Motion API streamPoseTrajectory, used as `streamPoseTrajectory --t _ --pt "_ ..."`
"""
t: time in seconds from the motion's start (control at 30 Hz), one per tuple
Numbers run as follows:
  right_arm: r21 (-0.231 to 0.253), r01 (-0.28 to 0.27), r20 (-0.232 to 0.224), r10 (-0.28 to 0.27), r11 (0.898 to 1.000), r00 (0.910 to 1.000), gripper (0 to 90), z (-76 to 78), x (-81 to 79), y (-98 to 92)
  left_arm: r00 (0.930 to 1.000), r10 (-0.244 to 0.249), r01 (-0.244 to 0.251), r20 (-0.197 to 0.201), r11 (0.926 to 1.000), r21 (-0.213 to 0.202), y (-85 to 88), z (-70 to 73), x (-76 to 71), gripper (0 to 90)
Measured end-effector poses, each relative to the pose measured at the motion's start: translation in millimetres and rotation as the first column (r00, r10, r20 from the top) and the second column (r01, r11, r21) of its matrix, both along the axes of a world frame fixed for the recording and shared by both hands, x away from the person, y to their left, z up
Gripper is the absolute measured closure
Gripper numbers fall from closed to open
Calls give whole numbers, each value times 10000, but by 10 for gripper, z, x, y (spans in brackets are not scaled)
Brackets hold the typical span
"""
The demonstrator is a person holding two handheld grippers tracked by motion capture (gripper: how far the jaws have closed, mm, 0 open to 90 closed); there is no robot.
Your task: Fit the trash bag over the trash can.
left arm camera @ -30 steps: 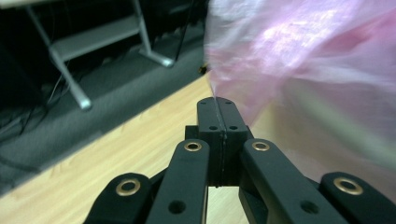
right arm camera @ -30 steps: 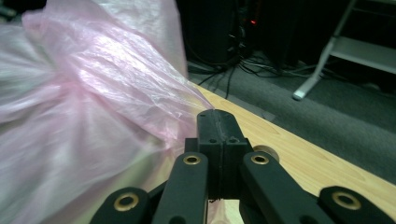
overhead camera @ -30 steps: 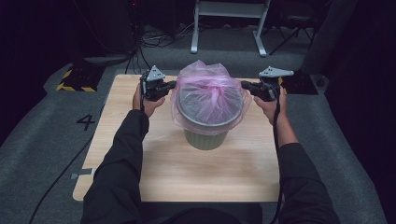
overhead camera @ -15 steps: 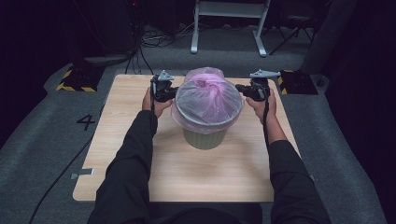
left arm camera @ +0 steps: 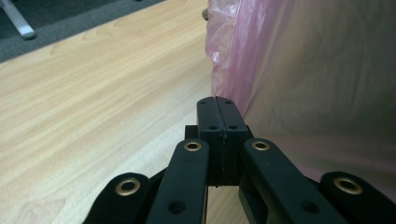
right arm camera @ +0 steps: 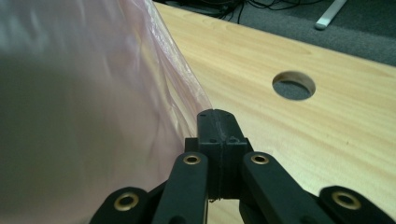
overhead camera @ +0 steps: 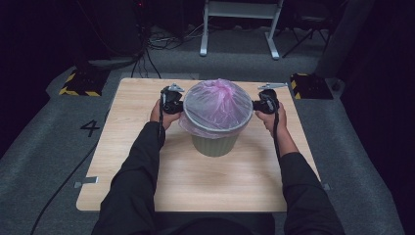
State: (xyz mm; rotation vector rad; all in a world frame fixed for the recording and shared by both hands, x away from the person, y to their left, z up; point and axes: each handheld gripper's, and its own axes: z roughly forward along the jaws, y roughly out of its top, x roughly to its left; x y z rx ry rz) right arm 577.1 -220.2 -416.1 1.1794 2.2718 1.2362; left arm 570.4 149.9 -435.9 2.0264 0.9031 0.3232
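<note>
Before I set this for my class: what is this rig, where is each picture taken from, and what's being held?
A person sits at a wooden table with a hand-held two-jaw gripper in each hand. The high view looks down from above; the two gripper views look along each tool's black jaws. On the table stands a green bin lined with a pink plastic bag. The left gripper and right gripper are shut, each at the bag's edge on opposite sides of the bin; whether film is pinched between the jaws cannot be seen.

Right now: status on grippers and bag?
Left gripper, right gripper shut, pinching pink bag edges. Bag stretched over bin rim. Nothing in the way.
</note>
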Motion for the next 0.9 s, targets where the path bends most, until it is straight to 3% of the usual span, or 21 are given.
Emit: streamPoseTrajectory --t 0.2,0.27,0.4,0.47,0.5,0.57,0.6,0.63,0.67,0.73,0.8,0.83,0.87,0.9 --pt "-9 -96 4 96 10000 10000 900 -55 -106 -107 9996 -58 51 276 9997 234 107 -23 -155 887" --pt "-17 -75 41 75 10000 10000 900 -53 -134 -127 9992 83 -97 385 9993 361 132 -22 -187 765" --pt "-129 70 407 -64 9999 9992 690 11 -260 -282 9940 773 -797 775 9964 290 328 41 -363 490" --pt "-297 205 477 -191 9993 9987 642 33 -277 -313 9932 756 -788 883 9963 333 369 70 -414 391" --pt "-180 149 554 -139 9997 9984 565 87 -332 -394 9877 727 -796 1384 9958 450 431 114 -538 348" --pt "-265 40 684 -22 9996 9977 514 130 -402 -448 9838 455 -600 1732 9950 796 468 146 -675 307" --pt "-265 40 684 -22 9996 9977 514 130 -402 -448 9838 455 -600 1732 9950 796 468 146 -675 294" --pt "-667 -80 981 145 9977 9951 462 164 -513 -490 9810 187 -377 1929 9947 956 480 157 -808 273" --pt "-667 -80 981 145 9977 9951 462 164 -513 -490 9810 187 -377 1929 9947 956 480 157 -808 267" --pt "-907 -432 1118 533 9949 9923 405 177 -634 -523 9747 -169 -128 2228 9913 1310 460 173 -986 260" --pt "-1281 -860 1410 1040 9880 9845 378 189 -777 -494 9741 -402 92 2224 9903 1389 442 184 -1048 239" --pt "-1494 -996 1479 1218 9838 9815 343 191 -833 -463 9678 -540 136 2459 9866 1629 392 198 -1136 237" --pt "-1494 -996 1479 1218 9838 9815 343 191 -833 -463 9678 -540 136 2459 9866 1629 392 198 -1136 235" --pt "-1648 -1462 1717 1743 9754 9696 329 185 -949 -393 9632 -864 449 2545 9853 1646 332 224 -1217 221"
